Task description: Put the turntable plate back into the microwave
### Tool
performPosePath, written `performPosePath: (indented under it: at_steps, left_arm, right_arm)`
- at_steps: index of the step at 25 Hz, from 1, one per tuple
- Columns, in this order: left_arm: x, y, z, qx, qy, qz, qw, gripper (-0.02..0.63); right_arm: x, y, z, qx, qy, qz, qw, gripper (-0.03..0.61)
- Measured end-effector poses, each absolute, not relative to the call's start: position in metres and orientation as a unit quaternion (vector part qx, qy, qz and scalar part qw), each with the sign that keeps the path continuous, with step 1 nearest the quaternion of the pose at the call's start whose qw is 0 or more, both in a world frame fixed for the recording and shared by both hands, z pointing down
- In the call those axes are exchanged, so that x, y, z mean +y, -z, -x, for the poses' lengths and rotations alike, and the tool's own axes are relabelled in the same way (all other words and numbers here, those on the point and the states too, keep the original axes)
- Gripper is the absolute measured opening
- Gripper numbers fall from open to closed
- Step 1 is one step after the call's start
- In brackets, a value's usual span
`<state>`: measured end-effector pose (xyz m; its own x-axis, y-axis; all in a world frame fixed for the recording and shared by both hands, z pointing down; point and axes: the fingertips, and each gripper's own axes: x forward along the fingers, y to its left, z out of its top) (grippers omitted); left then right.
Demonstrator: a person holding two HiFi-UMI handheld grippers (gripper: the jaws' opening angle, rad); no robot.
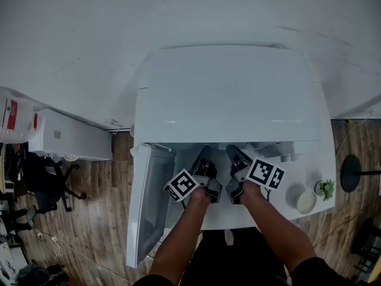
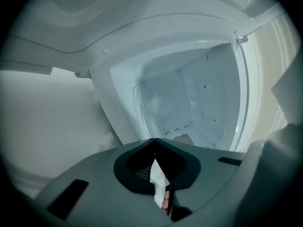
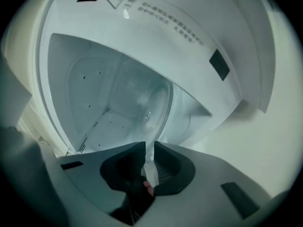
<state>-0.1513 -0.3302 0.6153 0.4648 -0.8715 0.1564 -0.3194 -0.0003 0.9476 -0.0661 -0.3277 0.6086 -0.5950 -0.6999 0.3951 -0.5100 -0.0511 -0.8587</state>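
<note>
The white microwave stands with its door swung open to the left. Both grippers reach into its front opening. My right gripper is shut on the rim of the clear glass turntable plate. The plate stands on edge and tilted, and it reaches into the cavity. In the head view the right gripper sits at the opening's middle, and the plate does not show there. My left gripper is shut with its tips touching and nothing visible between them. It points into the cavity beside the right one.
The microwave sits on a white table. On the table's right end are a small white bowl and a little plant. A round dark stand base is on the wooden floor at right. A white cabinet stands at left.
</note>
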Motion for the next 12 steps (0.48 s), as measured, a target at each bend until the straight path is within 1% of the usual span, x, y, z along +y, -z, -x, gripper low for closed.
performPosePath:
  at_steps: [3, 8, 12]
  left_arm:
    - [-0.329, -0.613, 0.150, -0.450, 0.249, -0.672, 0.533, 0.020]
    - [-0.311, -0.605, 0.155, -0.469, 0.220, -0.696, 0.498, 0.020]
    - [-0.291, -0.579, 0.154, -0.488, 0.161, -0.745, 0.425, 0.020]
  right_arm:
    - [-0.322, -0.594, 0.064, 0.734, 0.514, 0.439, 0.063, 0.015]
    - [-0.307, -0.565, 0.065, 0.822, 0.365, 0.437, -0.004, 0.015]
    - [-0.289, -0.545, 0.064, 0.853, 0.290, 0.432, -0.042, 0.017]
